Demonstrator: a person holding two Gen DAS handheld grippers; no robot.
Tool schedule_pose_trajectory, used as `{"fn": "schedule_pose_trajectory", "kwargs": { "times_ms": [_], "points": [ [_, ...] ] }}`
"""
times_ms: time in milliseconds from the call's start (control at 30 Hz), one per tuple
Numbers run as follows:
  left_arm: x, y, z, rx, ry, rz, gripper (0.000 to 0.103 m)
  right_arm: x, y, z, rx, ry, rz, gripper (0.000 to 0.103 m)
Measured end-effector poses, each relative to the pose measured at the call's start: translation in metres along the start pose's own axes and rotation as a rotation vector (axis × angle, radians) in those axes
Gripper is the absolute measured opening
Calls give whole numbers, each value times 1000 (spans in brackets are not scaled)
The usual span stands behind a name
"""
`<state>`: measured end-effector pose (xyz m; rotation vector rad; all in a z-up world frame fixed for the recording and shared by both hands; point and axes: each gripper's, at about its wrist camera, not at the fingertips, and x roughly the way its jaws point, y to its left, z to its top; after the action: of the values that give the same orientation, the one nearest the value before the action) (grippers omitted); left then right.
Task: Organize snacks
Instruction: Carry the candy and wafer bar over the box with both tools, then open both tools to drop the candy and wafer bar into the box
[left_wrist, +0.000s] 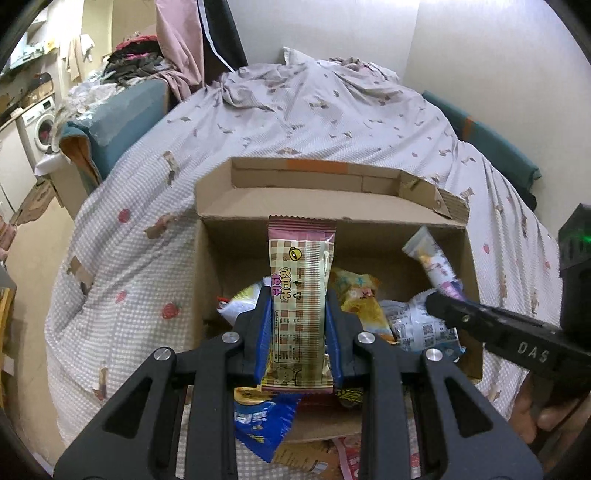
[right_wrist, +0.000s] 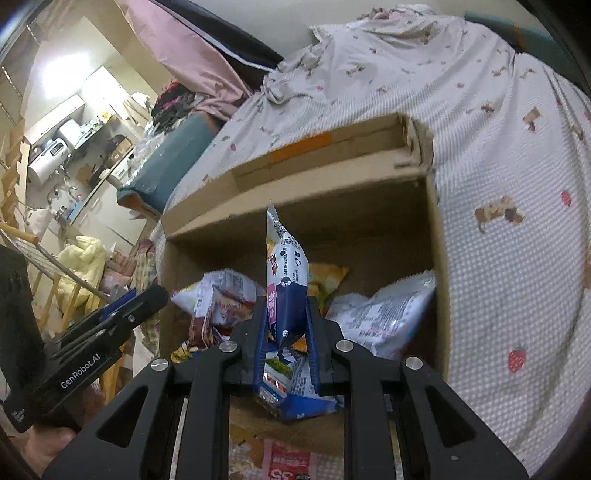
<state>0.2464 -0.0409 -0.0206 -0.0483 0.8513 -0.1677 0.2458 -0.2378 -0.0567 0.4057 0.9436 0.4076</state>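
1 wide bed under a pale checked quilt printed with strawberries and small animals (left_wrist: 140, 236) carries an open brown cardboard box (left_wrist: 236, 206), which sits near the bed's front edge with its flaps folded outward. Loose snack packets (right_wrist: 384, 317) lie in a heap on the box floor, most toward its right wall. Over the box, the left gripper (left_wrist: 297, 295) has its blue-padded jaws pressed tight on a tall pink-and-cream plaid wafer packet (left_wrist: 299, 291), held upright. The right gripper (right_wrist: 286, 306) is clamped likewise on a slim white-and-navy foil snack pouch (right_wrist: 286, 273), standing on end above the heap. 2 flat packets (left_wrist: 258, 428) lie outside the box's near edge.
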Motion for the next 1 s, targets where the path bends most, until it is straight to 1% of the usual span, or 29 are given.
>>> {"fn": "schedule_pose_trajectory", "kwargs": {
  "times_ms": [100, 167, 200, 367, 500, 600, 700, 733, 767, 800, 867, 900, 933, 967, 1000],
  "points": [
    [6, -5, -2, 15, 15, -10, 23, 6, -1, -5, 42, 33, 11, 20],
    [7, -7, -1, 21, 14, -19, 23, 9, -2, -7, 86, 41, 46, 20],
    [7, -8, 0, 24, 13, -20, 23, 9, -2, -8, 95, 43, 48, 20],
    [8, -4, 3, 6, 12, -27, 23, 11, 2, -9, 80, 41, 36, 20],
    [7, -1, 6, -5, 7, -16, 23, 14, 0, -9, 105, 53, 41, 20],
    [5, -1, 7, -12, 6, -27, 23, 14, 2, -7, 93, 47, 34, 21],
    [5, -6, 5, 5, 15, -41, 27, 15, 1, -5, 105, 48, 55, 23],
    [5, -7, 5, 11, 16, -46, 34, 14, 1, -5, 106, 41, 58, 23],
    [4, -8, 4, 13, 14, -42, 44, 12, 2, -5, 105, 35, 59, 23],
    [4, -8, 4, 13, 10, -33, 49, 12, 2, -4, 104, 32, 62, 23],
    [1, -8, 3, 8, -2, -21, 65, 10, 2, -3, 104, 28, 68, 23],
    [0, -7, 3, 4, -3, -26, 68, 9, 1, -3, 106, 26, 69, 24],
    [-1, -6, 3, -2, -2, -33, 75, 7, 0, -2, 110, 22, 75, 26],
    [-2, -6, 3, -7, -1, -36, 80, 5, -2, -1, 116, 20, 85, 37],
    [-3, -4, 3, -14, -5, -36, 80, 4, -3, -2, 119, 19, 91, 49]
  ]
}}
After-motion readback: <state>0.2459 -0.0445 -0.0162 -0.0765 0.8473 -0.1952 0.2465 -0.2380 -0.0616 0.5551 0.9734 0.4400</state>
